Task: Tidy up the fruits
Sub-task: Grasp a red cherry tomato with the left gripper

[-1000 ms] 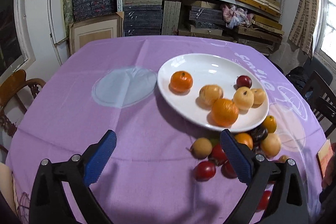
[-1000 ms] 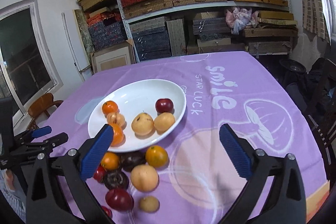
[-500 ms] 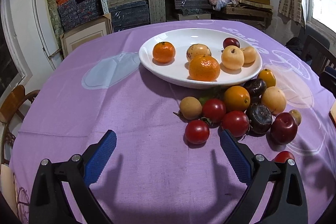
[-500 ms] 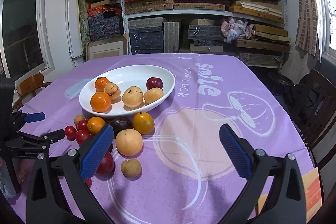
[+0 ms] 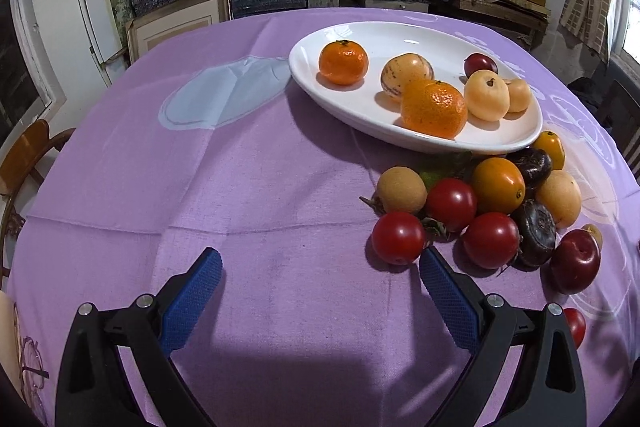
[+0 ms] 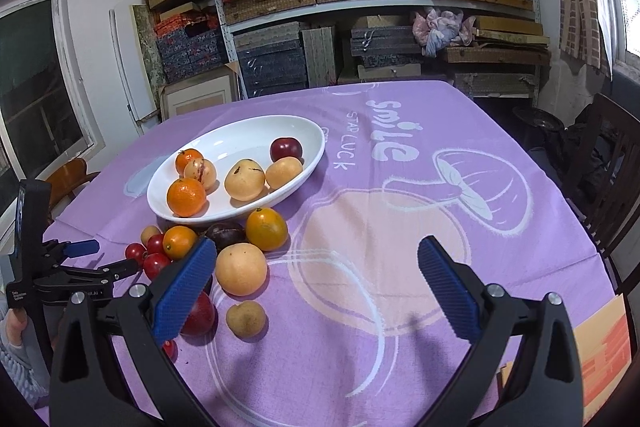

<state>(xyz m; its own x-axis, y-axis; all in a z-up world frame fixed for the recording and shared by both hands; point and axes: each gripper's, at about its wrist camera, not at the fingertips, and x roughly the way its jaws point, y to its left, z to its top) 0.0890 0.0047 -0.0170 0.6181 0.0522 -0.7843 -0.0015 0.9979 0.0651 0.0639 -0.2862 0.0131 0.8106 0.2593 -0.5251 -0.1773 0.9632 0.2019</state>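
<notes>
Purple cloth (image 6: 400,307) on worktop reads "smile" and "STAR LUCK". White plate (image 6: 224,139) holds six fruits; loose fruit pile (image 5: 480,211) lies just beside its near rim. Left gripper (image 5: 320,283) and right gripper (image 6: 316,275) both spread apart, empty, above cloth.

table: purple cloth (image 6: 400,227) | on it: white plate (image 6: 224,143), loose fruit pile (image 5: 480,211)

Left tongs (image 5: 320,281), right tongs (image 6: 318,273): black frames, blue textured pads, silver screws.
</notes>
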